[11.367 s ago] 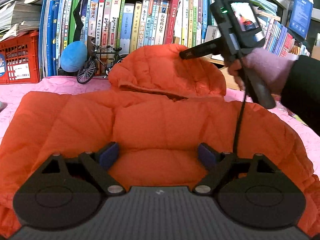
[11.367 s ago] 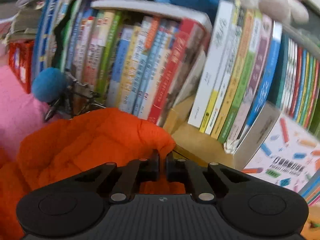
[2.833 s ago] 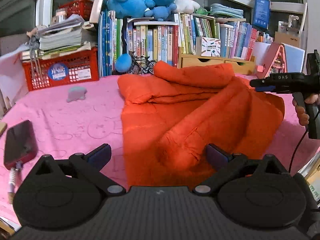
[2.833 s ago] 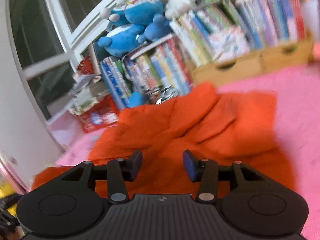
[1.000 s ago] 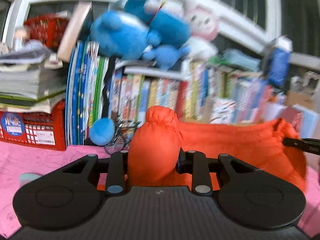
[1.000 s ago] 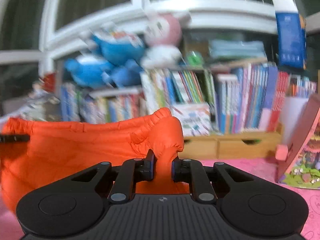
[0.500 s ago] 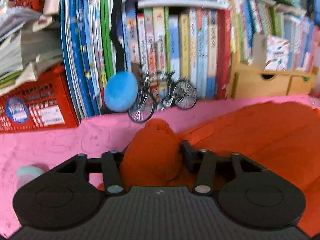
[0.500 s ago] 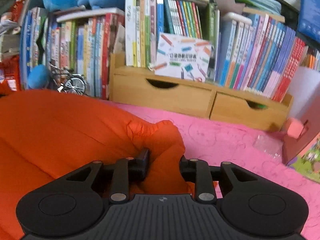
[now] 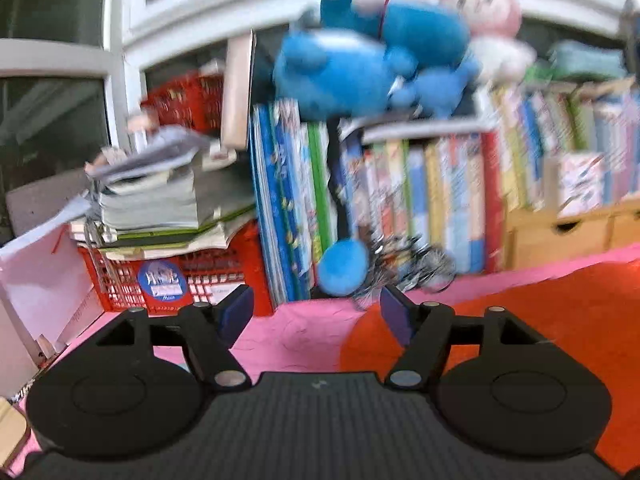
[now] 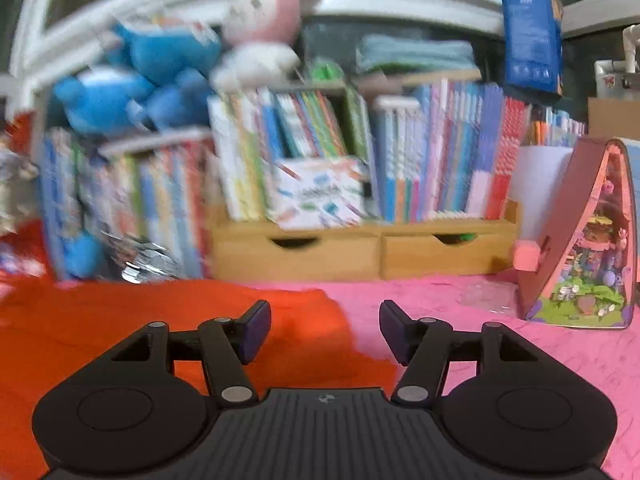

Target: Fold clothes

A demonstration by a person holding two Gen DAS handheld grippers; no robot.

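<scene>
— Jacket (image 9: 560,320) lies flat on the pink cover (image 10: 540,360), below both tools: rightward of the left gripper (image 9: 316,314), leftward of the right gripper (image 10: 325,330).

— Fingers?

— Both spread, pinching nothing. Neither looks nearer.

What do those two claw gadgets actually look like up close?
Both look alike. The left gripper and right gripper have ribbed black bodies, round black discs either side, silver pivot pins and angular black fingers with dark blue pads. No hands, sleeves or cables show.
</scene>
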